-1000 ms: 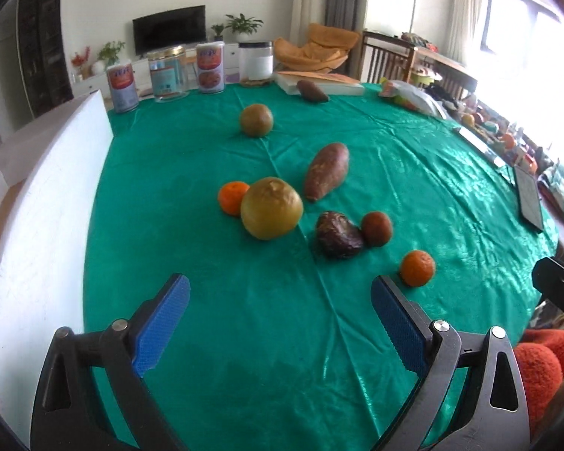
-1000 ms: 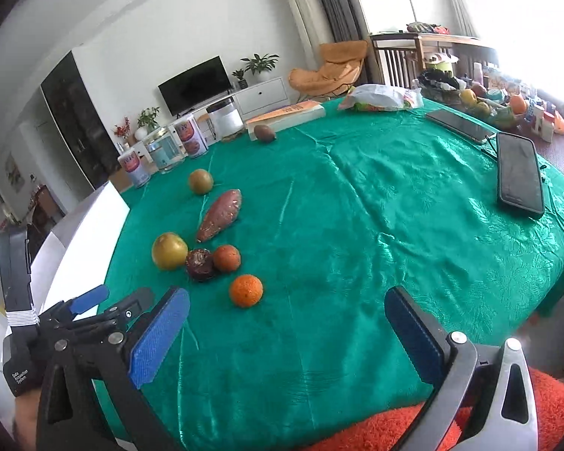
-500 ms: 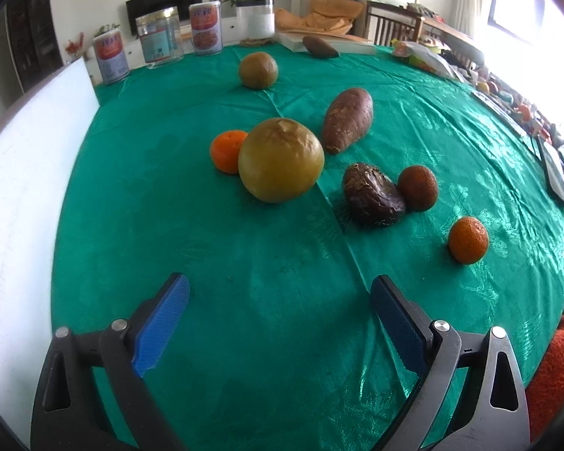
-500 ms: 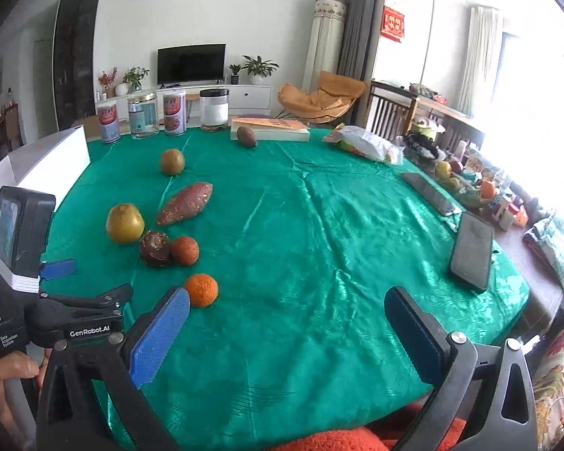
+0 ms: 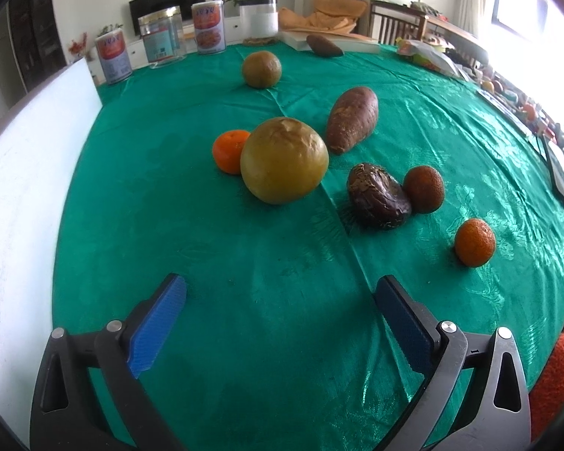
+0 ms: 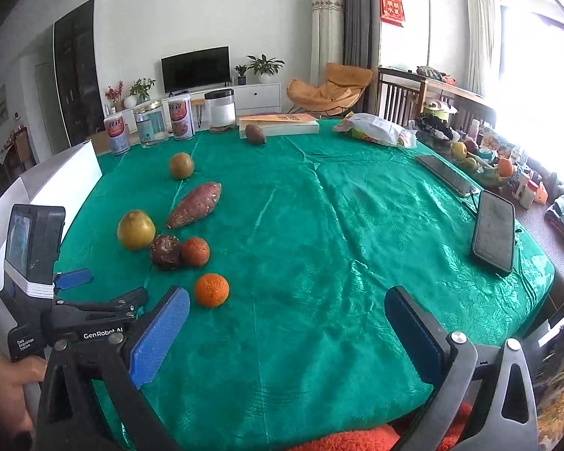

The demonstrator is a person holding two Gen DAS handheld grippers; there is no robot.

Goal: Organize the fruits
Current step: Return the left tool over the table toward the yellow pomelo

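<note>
Fruits lie on a green tablecloth (image 5: 244, 263). A large yellow-brown round fruit (image 5: 284, 160) sits ahead of my open, empty left gripper (image 5: 280, 293), with a small orange (image 5: 229, 151) behind it. A dark wrinkled fruit (image 5: 378, 197) touches a brownish orange (image 5: 423, 189). Another orange (image 5: 474, 242) lies right, a sweet potato (image 5: 353, 118) beyond. My right gripper (image 6: 287, 314) is open and empty near the table's front edge; the orange (image 6: 211, 290) lies just ahead of its left finger. The left gripper also shows in the right wrist view (image 6: 73, 278).
A white box (image 5: 22, 173) stands along the table's left side. Jars and cans (image 5: 161, 39) stand at the back, with another round fruit (image 5: 261, 68) and a brown fruit (image 5: 324, 46) by a book. Two phones (image 6: 492, 231) lie at the right.
My left gripper has moved forward and lower toward the fruit cluster, which looks larger. My right gripper has tilted up and swung right. Both stay open.
</note>
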